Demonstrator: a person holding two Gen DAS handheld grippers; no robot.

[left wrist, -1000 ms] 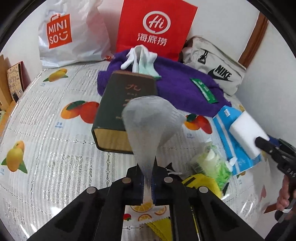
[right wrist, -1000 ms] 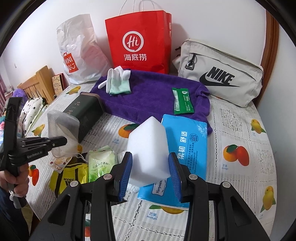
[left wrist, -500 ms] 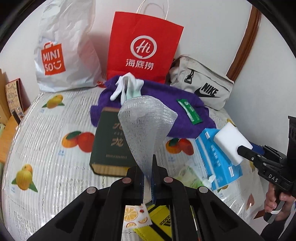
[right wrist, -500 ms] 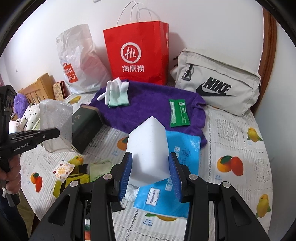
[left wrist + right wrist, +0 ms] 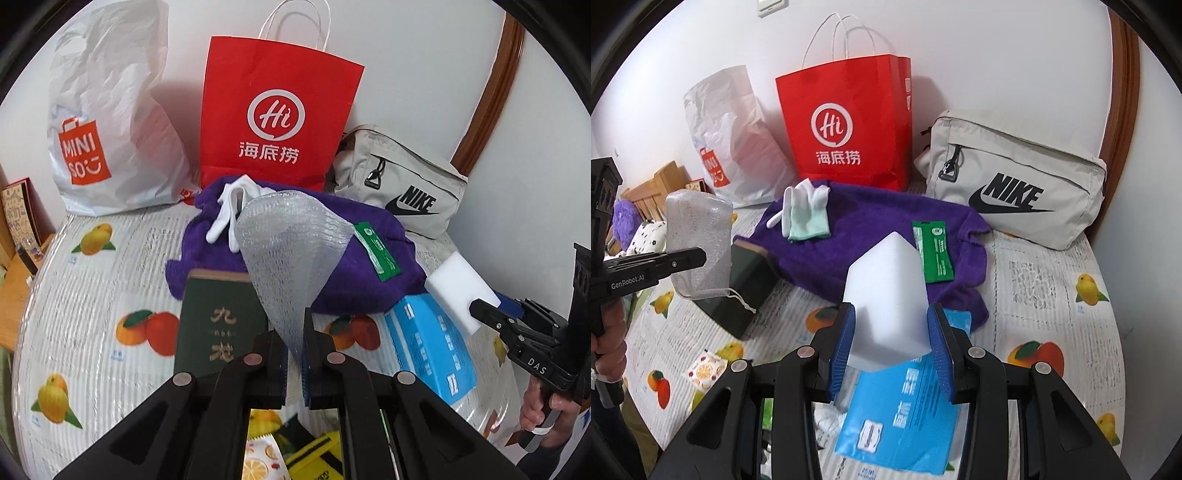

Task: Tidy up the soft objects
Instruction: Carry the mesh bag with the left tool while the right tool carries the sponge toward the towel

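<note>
Carrying both at once: my left gripper (image 5: pixel 294 354) pinches the mesh pouch (image 5: pixel 291 254) mid-frame, right gripper (image 5: pixel 891 345) clamps the white sponge (image 5: pixel 888 310) lower centre. Next I probably need a drop spot, maybe the red bag (image 5: pixel 846 122) up top.

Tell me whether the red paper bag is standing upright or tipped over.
Upright. The red paper bag stands on its base against the wall behind the purple towel, its handles pointing up.
</note>
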